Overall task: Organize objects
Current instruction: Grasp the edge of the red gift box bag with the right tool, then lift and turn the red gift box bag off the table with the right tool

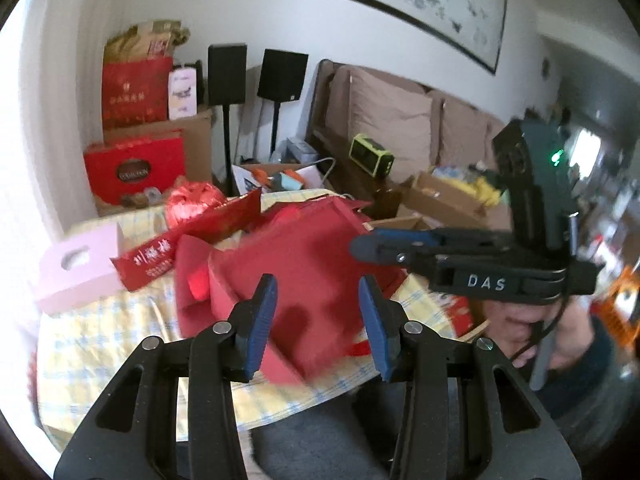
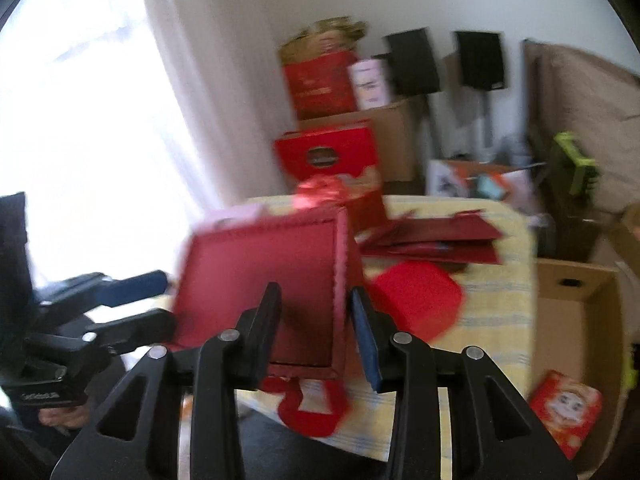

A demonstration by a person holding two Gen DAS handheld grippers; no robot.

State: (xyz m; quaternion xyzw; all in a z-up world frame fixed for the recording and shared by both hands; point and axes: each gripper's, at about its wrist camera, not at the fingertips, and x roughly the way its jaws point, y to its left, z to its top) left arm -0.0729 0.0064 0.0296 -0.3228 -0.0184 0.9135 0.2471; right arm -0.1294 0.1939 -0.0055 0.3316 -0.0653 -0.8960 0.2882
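A dark red gift box (image 1: 312, 264) with loop handles hangs tilted above the yellow checked table (image 1: 120, 340). My left gripper (image 1: 318, 324) has the box's near corner between its blue pads and looks shut on it. In the right wrist view it (image 2: 164, 300) meets the box's left edge. My right gripper (image 2: 316, 320) straddles the stitched right wall of the red gift box (image 2: 260, 280) and grips it. From the left wrist view its fingers (image 1: 372, 246) clamp the far edge. Both views are blurred.
On the table lie a pink box (image 1: 76, 268), a red printed packet (image 1: 160, 260), flat red bags (image 2: 432, 236) and a rounded red piece (image 2: 420, 300). An open cardboard box (image 2: 576, 320) with a red tin (image 2: 568, 412) stands at the right. Stacked red boxes (image 1: 136, 168), speakers and a sofa are behind.
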